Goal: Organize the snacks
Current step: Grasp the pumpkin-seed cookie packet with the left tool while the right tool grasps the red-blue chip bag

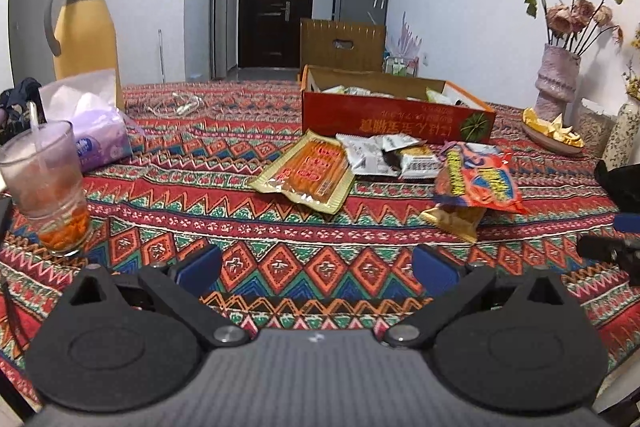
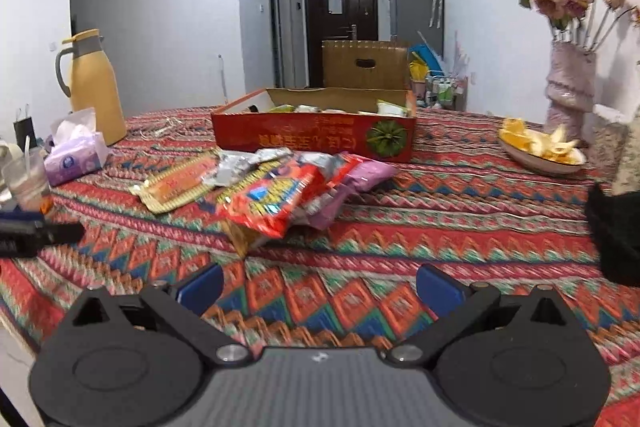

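A: What lies on the patterned tablecloth (image 1: 280, 227)?
B: A red cardboard box (image 1: 396, 119) at twelve o'clock, with loose snack packets (image 1: 384, 167) heaped just before it.
A: And the grippers?
B: Left gripper (image 1: 316, 267) and right gripper (image 2: 318, 283) both gape wide, holding nothing.

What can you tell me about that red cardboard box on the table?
The red cardboard box is a shallow, open tray with plain brown inner walls. Its red front carries gold lettering, upside down from here, and a green round emblem at the right end. It sits flat on the patterned tablecloth, holding several snack packets. More loose packets lie piled just in front of it; whether they touch it is unclear.
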Action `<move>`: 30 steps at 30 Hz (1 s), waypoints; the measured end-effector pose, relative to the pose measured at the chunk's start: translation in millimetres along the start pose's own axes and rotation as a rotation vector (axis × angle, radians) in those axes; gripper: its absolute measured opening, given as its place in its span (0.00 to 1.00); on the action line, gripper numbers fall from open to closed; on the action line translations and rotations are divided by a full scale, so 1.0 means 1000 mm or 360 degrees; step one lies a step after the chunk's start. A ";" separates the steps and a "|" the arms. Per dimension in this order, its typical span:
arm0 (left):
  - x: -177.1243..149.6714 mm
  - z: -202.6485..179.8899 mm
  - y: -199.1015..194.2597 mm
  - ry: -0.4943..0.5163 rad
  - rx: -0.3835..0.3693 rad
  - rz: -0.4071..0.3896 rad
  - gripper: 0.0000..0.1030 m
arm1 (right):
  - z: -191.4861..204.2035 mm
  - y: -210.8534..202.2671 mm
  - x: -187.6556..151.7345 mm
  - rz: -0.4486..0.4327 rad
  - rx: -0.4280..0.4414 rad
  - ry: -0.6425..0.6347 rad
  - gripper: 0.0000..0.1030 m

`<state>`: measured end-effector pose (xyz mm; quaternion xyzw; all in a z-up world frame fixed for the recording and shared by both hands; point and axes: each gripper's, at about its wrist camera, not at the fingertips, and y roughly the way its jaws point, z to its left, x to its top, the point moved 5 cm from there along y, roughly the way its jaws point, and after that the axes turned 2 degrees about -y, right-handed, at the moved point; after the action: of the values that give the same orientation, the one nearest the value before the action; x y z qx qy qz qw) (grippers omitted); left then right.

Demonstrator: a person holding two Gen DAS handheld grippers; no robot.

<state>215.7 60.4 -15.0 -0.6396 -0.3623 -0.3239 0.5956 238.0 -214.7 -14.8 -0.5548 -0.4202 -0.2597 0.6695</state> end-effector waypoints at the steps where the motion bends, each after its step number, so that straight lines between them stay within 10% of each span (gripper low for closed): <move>1: 0.001 0.003 0.005 -0.0004 -0.0002 0.0009 1.00 | 0.003 0.008 0.004 0.0003 0.0015 0.0006 1.00; 15: 0.014 0.030 0.056 -0.0053 -0.0008 0.0065 1.00 | 0.050 0.153 0.076 0.0050 -0.0088 0.0006 1.00; 18: 0.015 0.029 0.060 -0.0048 -0.0012 0.0076 1.00 | 0.055 0.170 0.075 0.0080 -0.0204 -0.0170 0.86; 24: 0.020 0.009 0.065 -0.0008 -0.0041 0.0078 1.00 | 0.031 0.140 0.068 0.0040 -0.0065 -0.0095 0.51; 30: 0.026 -0.049 0.074 0.0105 -0.0240 0.0094 1.00 | -0.028 0.090 0.049 0.0000 -0.0154 0.0006 0.49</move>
<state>293.2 11.4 -27.6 -0.6820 -0.2983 -0.3534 0.5666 344.0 -212.9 -21.3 -0.5861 -0.4059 -0.2808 0.6426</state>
